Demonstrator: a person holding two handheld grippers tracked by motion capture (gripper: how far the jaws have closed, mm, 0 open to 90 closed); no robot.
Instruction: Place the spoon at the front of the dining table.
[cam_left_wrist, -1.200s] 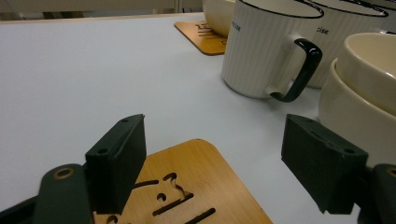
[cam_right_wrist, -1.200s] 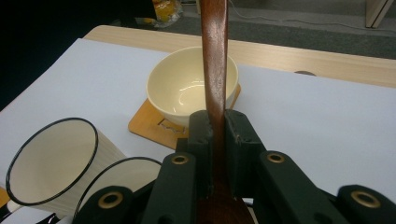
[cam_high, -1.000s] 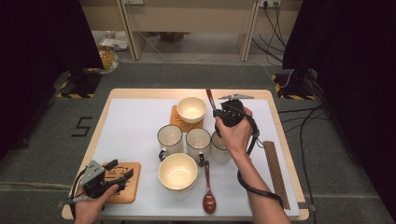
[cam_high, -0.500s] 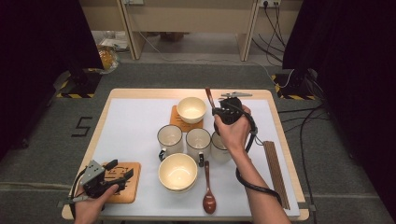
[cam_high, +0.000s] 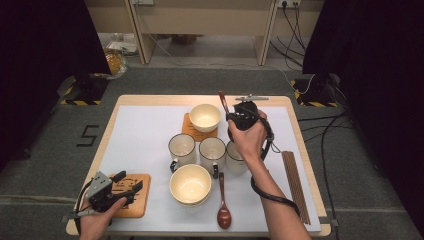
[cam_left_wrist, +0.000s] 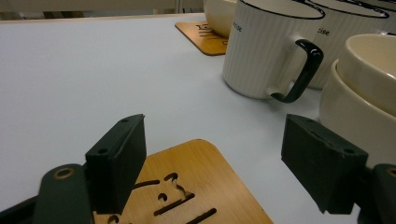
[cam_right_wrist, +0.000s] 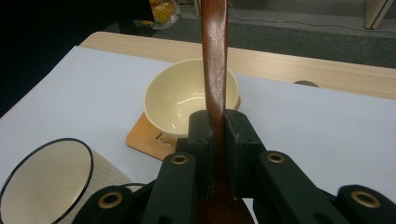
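Right gripper (cam_high: 239, 116) clamped on brown wooden spoon (cam_right_wrist: 215, 70), handle squeezed between both jaws, raised over far right of table (cam_high: 150, 100). Just beyond and left: cream bowl (cam_right_wrist: 187, 100) on wooden coaster (cam_right_wrist: 142, 135). Nearer: three mugs (cam_high: 212, 152), second bowl (cam_high: 190, 184), another spoon (cam_high: 223, 207). Probably carrying step; next move likely lowering spoon into bowl or mug, then releasing. Left gripper (cam_left_wrist: 215, 158) spread wide, empty, over near-left coaster (cam_left_wrist: 187, 191).
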